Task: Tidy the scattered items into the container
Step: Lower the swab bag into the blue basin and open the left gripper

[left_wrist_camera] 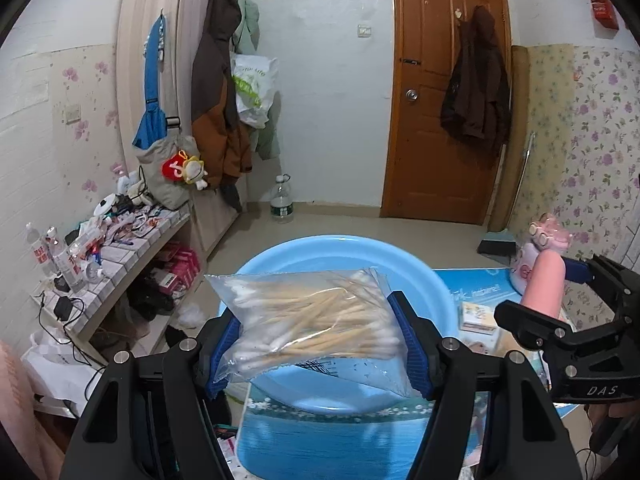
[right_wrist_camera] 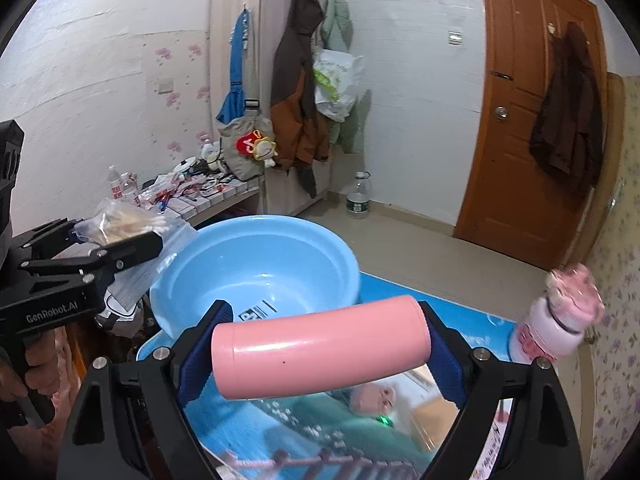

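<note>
My left gripper (left_wrist_camera: pixel 320 336) is shut on a clear bag of cotton swabs (left_wrist_camera: pixel 316 316), held up in front of the light blue basin (left_wrist_camera: pixel 344 252). In the right wrist view that same left gripper (right_wrist_camera: pixel 116 236) and the bag of cotton swabs (right_wrist_camera: pixel 132 220) hover at the basin's left rim. My right gripper (right_wrist_camera: pixel 320 344) is shut on a pink cylinder (right_wrist_camera: pixel 320 352) lying crosswise between the blue pads, just in front of the basin (right_wrist_camera: pixel 256 264). The basin's inside shows only a label. From the left wrist view the right gripper (left_wrist_camera: pixel 560 292) with the pink cylinder (left_wrist_camera: pixel 544 284) is at the right.
The basin stands on a table with a blue picture cover (left_wrist_camera: pixel 340 440). A pink bottle with a frilly cap (right_wrist_camera: pixel 560 320) stands at the table's right edge, and a small box (left_wrist_camera: pixel 478 316) lies near it. A cluttered shelf (left_wrist_camera: pixel 112 248) runs along the left wall.
</note>
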The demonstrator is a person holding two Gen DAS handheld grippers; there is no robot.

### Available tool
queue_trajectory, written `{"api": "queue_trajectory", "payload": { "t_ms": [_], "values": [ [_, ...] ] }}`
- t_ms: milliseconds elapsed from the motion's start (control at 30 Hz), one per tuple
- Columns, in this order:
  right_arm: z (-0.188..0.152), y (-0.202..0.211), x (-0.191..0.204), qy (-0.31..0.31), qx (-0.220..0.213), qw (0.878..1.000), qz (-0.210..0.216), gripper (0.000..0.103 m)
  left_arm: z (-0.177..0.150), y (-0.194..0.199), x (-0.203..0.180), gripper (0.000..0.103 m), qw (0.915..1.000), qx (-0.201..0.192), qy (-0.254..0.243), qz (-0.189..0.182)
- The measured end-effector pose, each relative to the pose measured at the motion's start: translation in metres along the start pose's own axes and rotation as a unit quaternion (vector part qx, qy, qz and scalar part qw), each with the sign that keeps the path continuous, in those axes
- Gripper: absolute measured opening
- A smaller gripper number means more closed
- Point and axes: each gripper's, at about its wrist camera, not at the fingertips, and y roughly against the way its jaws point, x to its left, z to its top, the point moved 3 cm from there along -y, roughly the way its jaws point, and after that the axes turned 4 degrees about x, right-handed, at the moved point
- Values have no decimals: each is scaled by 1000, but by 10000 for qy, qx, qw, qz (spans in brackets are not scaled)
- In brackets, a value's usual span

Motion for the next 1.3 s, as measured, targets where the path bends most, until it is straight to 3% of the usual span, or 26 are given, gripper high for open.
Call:
{"api": "queue_trajectory", "payload": {
  "t_ms": [467,933,1300],
  "values": [
    [42,-55,21,280,208,9992,218,91,26,-26,26,67,9998,82,0,203],
    [28,-103,20,470,695,9962,229,91,6,-87,21,67,9976,674,58,138],
    [19,-134,31,755,935,9922,330,91,0,-122,18,67,9953,913,-85,311]
  ]
}}
